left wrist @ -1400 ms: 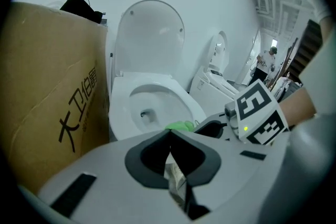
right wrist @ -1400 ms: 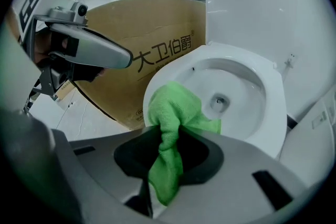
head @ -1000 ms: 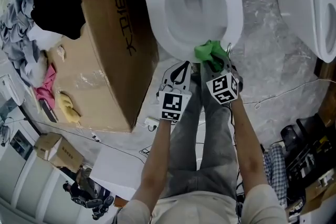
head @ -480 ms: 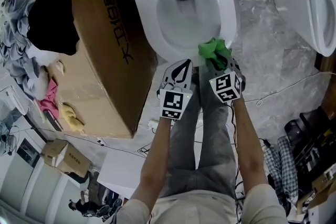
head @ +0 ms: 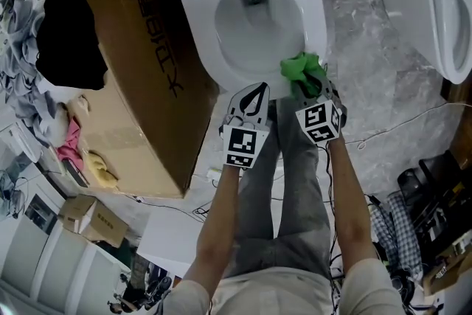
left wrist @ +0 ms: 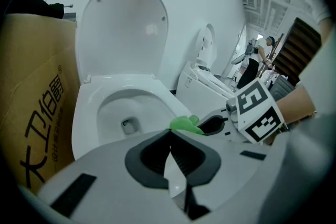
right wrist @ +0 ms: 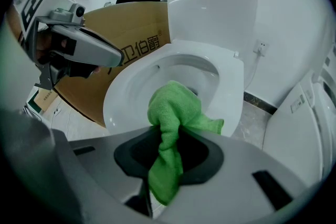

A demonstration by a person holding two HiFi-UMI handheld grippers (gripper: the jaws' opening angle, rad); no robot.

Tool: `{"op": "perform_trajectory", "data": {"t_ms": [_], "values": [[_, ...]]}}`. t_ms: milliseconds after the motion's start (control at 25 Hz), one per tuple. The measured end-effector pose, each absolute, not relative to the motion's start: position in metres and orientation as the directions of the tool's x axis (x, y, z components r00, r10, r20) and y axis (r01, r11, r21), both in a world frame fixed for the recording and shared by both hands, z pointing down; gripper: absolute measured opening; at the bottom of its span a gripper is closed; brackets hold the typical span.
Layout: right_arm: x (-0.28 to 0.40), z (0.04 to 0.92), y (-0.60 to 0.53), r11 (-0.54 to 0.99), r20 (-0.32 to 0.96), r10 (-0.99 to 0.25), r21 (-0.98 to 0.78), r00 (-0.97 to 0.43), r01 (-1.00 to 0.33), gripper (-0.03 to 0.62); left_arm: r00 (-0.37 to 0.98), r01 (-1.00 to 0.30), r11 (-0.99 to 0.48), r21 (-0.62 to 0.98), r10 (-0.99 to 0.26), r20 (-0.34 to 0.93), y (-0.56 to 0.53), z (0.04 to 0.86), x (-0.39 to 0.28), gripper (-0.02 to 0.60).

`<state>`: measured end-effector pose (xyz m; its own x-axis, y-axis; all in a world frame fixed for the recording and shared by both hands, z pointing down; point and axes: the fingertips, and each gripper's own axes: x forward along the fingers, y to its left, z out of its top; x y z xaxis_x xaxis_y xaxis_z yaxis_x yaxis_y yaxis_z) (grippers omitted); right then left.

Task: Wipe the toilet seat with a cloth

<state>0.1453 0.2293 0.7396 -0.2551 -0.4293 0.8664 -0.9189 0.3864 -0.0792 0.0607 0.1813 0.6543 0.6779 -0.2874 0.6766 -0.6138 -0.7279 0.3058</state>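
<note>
The green cloth (right wrist: pixel 173 113) sits in my right gripper (head: pixel 310 91), whose jaws clamp its bunched middle. One end hangs below and the other bulges forward at the front-right of the toilet seat (head: pixel 318 26). I think it touches the rim, though the overhead angle leaves me unsure. From the cloth the seat's ring runs ahead of me, up its right side toward the raised lid (left wrist: pixel 123 23). My left gripper (head: pixel 254 92) hovers just beside on the left, jaws together on nothing.
</note>
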Motion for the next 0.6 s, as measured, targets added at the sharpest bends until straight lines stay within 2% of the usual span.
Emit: {"op": "perform_trajectory", "data": {"t_ms": [600], "values": [[0.177, 0.739, 0.204, 0.449, 0.865, -0.412, -0.082, -0.287, -0.890, 0.097, 0.645, -0.659, -0.695, 0.287, -0.326, 0.692, 0.148, 0.651, 0.087, 0.012]]}}
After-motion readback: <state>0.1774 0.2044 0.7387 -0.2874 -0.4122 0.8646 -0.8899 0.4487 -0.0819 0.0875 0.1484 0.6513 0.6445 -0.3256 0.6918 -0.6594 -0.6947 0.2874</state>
